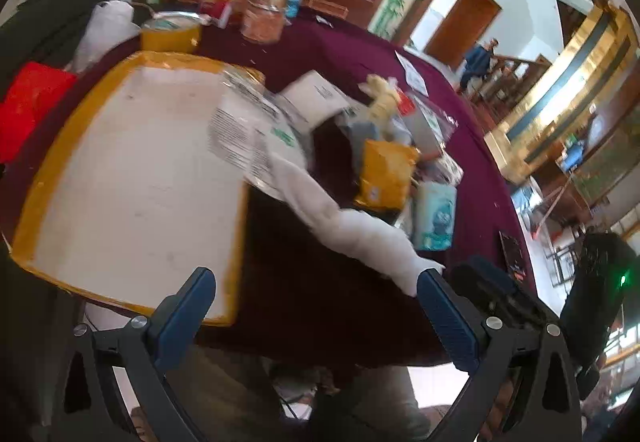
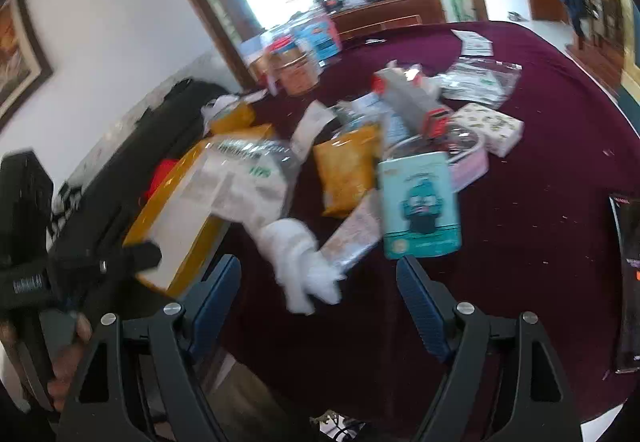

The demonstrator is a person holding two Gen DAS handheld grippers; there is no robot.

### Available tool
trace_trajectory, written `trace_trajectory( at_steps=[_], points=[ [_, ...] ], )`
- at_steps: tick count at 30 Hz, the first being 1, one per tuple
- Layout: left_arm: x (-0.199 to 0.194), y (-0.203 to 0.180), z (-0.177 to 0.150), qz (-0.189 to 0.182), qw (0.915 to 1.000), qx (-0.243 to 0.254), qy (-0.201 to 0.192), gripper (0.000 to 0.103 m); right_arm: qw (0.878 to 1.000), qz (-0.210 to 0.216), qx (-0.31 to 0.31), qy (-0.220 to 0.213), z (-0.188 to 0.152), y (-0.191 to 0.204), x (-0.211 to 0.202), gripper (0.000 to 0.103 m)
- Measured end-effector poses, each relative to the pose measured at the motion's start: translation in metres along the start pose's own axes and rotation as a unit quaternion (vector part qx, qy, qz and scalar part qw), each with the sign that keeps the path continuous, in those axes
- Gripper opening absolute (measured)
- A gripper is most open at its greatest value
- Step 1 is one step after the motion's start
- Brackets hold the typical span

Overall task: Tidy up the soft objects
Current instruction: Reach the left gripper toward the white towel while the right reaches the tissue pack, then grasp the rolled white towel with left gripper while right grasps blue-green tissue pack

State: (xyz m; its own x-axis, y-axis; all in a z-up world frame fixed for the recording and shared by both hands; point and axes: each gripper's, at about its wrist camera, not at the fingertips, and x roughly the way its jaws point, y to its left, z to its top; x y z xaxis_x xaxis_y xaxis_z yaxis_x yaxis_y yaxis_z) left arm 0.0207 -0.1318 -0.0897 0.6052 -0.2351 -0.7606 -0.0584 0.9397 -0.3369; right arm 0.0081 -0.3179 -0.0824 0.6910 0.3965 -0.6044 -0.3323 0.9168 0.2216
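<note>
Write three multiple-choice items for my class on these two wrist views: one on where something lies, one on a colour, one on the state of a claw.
1. Where does the teal tissue pack lie?
A. On the maroon tablecloth
B. Inside the yellow-rimmed tray
C. On the floor

2. What colour is the crinkled snack bag beside the teal pack?
A. Green
B. Yellow-orange
C. Black

3. How does the right claw stand?
A. Shut on the white cloth
B. Shut with nothing in it
C. Open

Key:
1 A: the pack rests flat on the cloth, apart from the tray.
2 B: its wrapper shows yellow-orange in both views.
3 C: its two blue pads stand wide apart, gripping nothing.
</note>
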Motion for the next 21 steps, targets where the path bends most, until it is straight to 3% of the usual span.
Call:
trace_trajectory(
  at_steps=[4, 8, 15, 18, 21],
  points=[
    [0.010, -0.016, -0.002, -0.011, 0.9989, -0.012, 0.045, 0.102, 1.000, -0.006, 0.027, -0.008, 0.006, -0.022, -0.004, 0.080],
    [0.028, -0.021, 0.004, -0.021, 0.9949, -0.035, 0.093, 0.102, 0.998, -0.045, 0.042, -0.004, 0.016, -0.042, 0.003, 0.079],
    [0.065, -0.021, 0.028, -0.018, 0.9858, -0.082, 0.145, 0.100, 0.996, -0.053, 0.074, 0.021, 0.031, -0.073, 0.043, 0.078],
    [0.078, -0.022, 0.033, 0.001, 0.9829, -0.092, 0.160, 0.086, 0.996, -0.058, 0.066, 0.023, 0.034, -0.072, 0.058, 0.070],
    [0.094, -0.018, 0.033, 0.005, 0.9780, -0.107, 0.179, 0.079, 0.995, -0.078, 0.060, 0.032, 0.029, -0.069, 0.070, 0.054]
  ],
)
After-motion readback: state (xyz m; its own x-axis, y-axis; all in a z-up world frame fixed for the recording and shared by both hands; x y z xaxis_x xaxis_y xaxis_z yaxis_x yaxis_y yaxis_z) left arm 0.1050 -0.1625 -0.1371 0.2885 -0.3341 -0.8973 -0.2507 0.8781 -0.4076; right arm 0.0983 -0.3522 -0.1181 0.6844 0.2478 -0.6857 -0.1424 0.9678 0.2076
